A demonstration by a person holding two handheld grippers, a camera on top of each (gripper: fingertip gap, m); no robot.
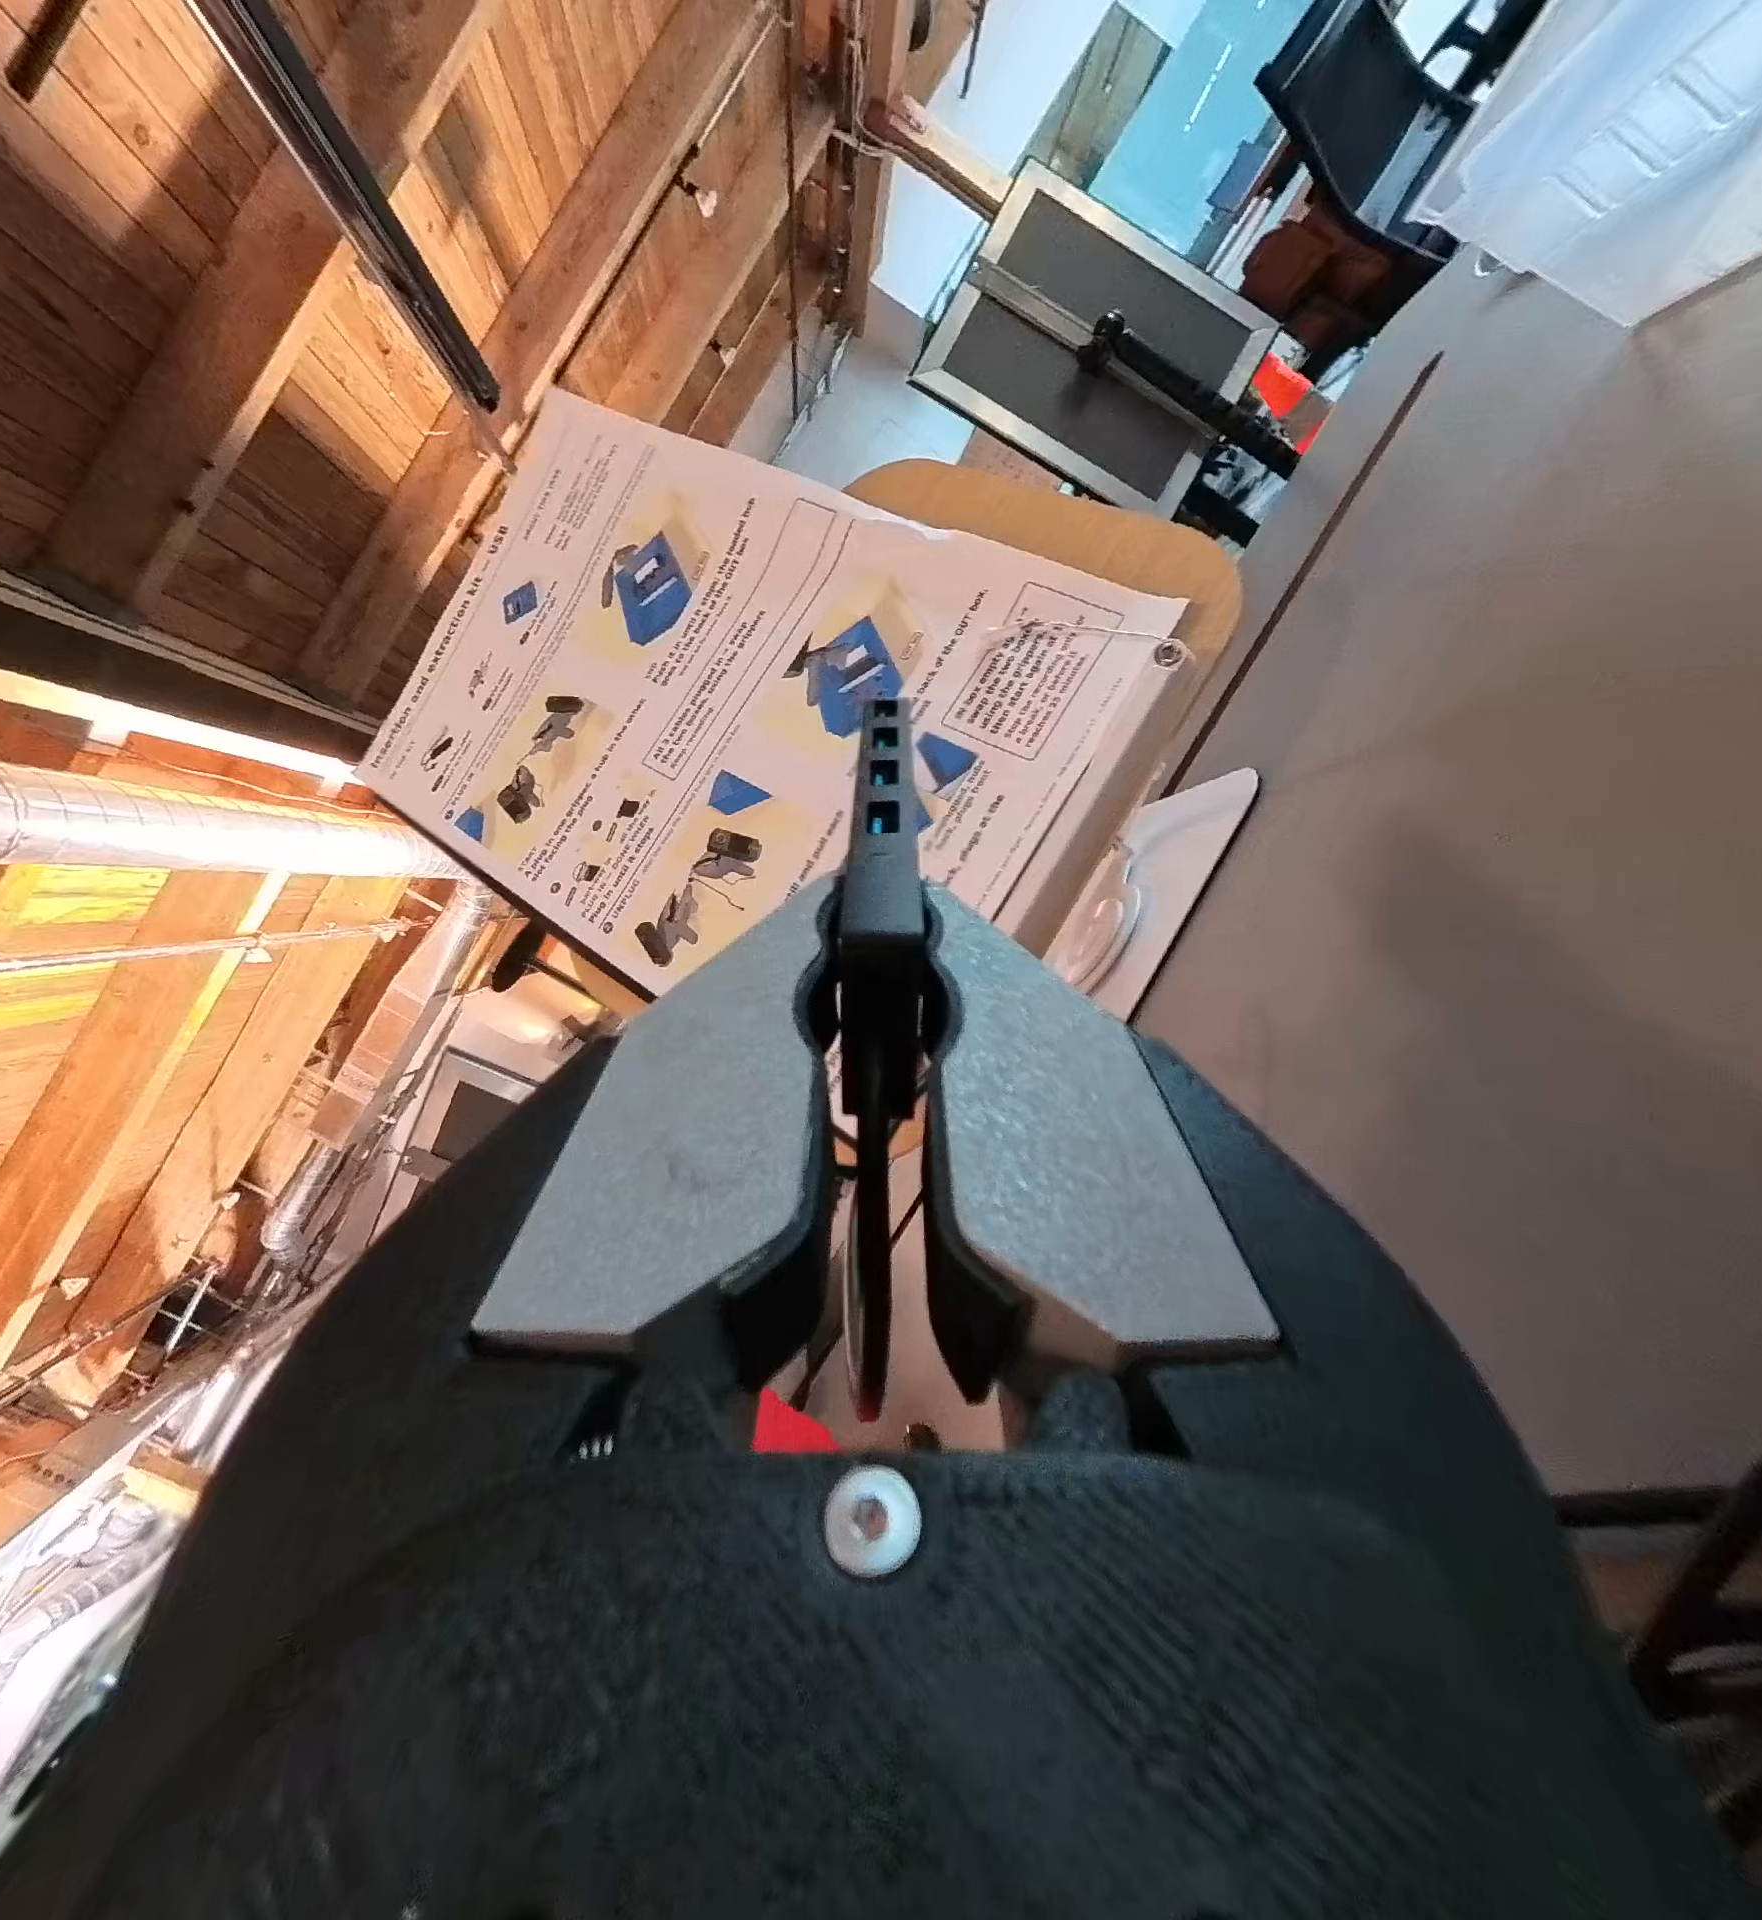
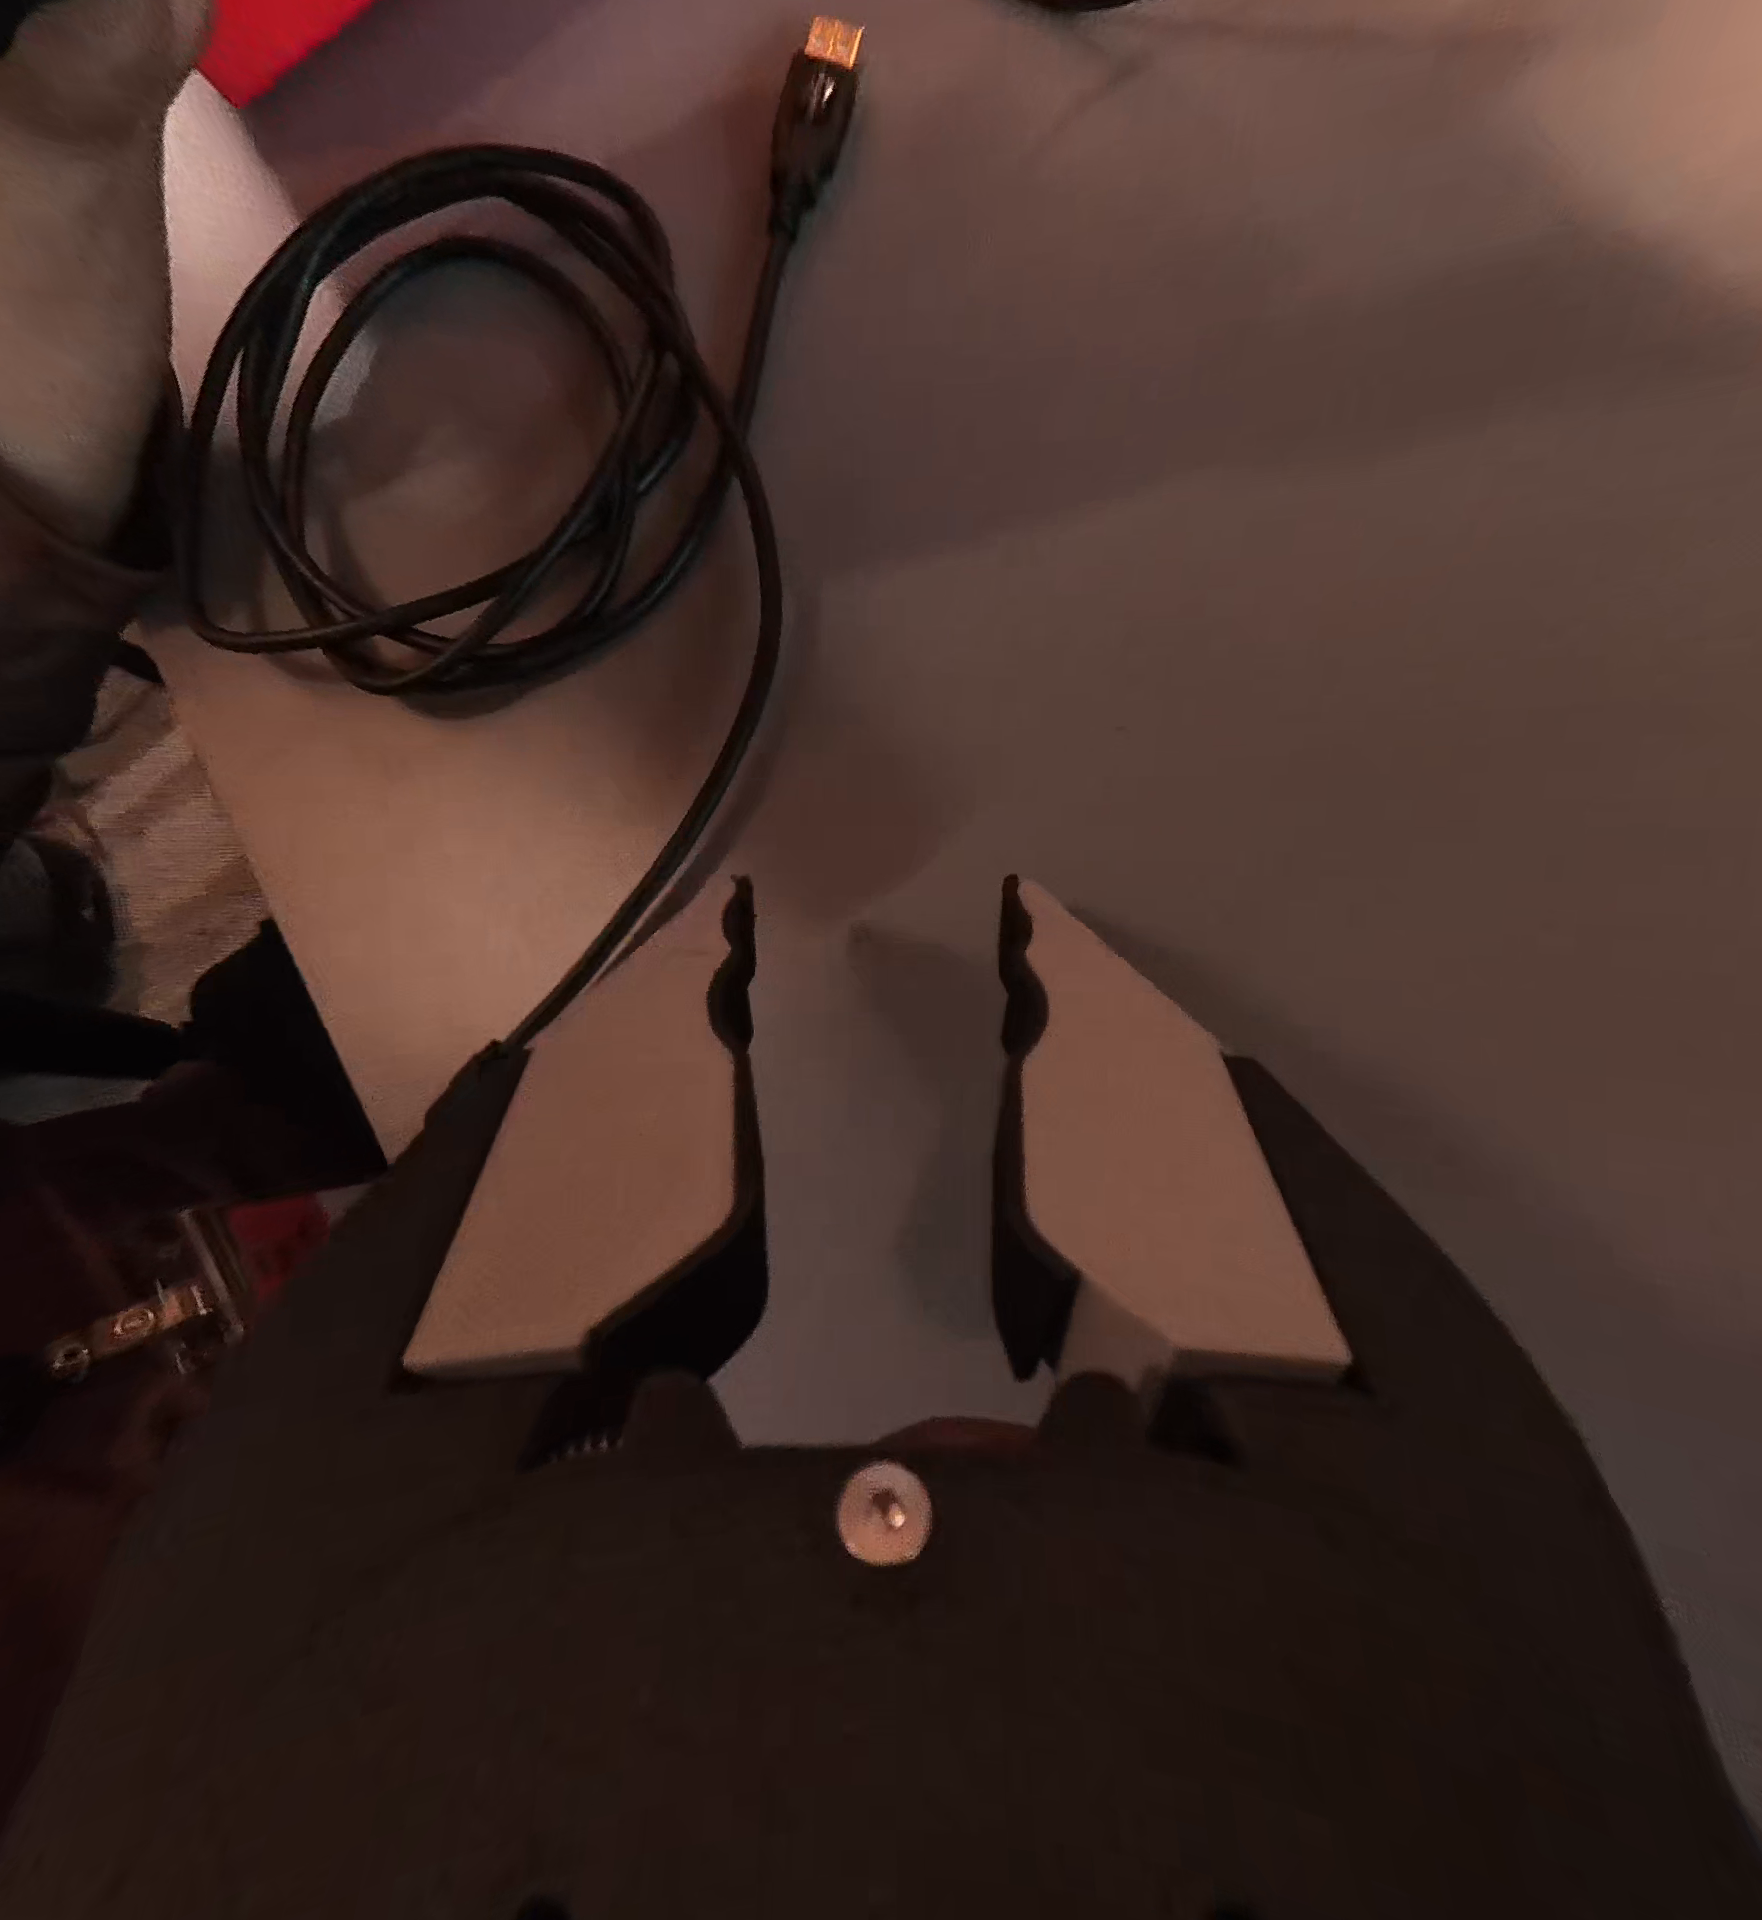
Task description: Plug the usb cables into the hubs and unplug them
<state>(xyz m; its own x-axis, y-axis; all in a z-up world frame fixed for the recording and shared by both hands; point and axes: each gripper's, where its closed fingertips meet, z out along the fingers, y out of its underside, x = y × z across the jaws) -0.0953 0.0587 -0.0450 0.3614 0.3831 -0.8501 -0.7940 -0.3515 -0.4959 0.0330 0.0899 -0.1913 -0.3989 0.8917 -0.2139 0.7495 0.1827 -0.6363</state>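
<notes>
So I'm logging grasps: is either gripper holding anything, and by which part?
Left gripper clamps the black USB hub by its near end, ports pointing away. Right gripper is open and empty above the table.
</notes>
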